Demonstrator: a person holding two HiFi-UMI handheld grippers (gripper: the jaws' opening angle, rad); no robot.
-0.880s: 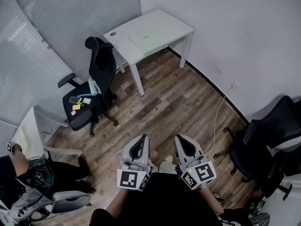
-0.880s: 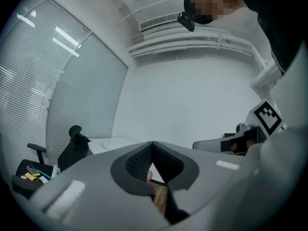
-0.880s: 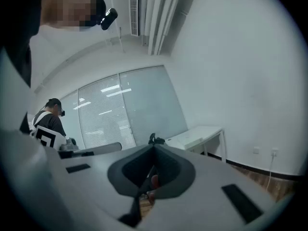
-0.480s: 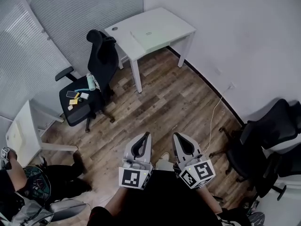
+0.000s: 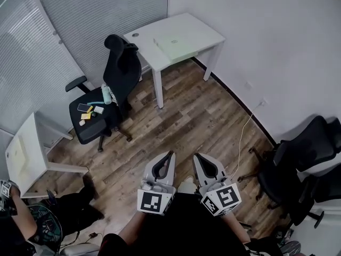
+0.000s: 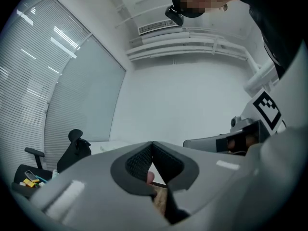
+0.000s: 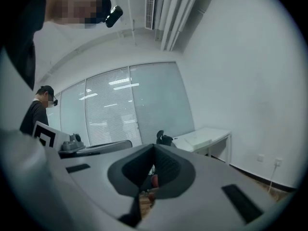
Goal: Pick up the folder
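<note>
The left gripper [image 5: 170, 154] and right gripper [image 5: 195, 156] are both clamped closed on nothing, well apart from the folder [image 5: 173, 43] on the desk [image 5: 205, 33].

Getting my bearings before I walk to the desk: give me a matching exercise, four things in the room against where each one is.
Things:
1. folder
2. bottle
3. white cable
4. left gripper

Places:
A. on the seat of the black chair
B. low in the head view, beside the right gripper
C. flat on the white desk
D. on the floor, along the wall

Pairs: 1-C, 2-A, 3-D, 4-B
</note>
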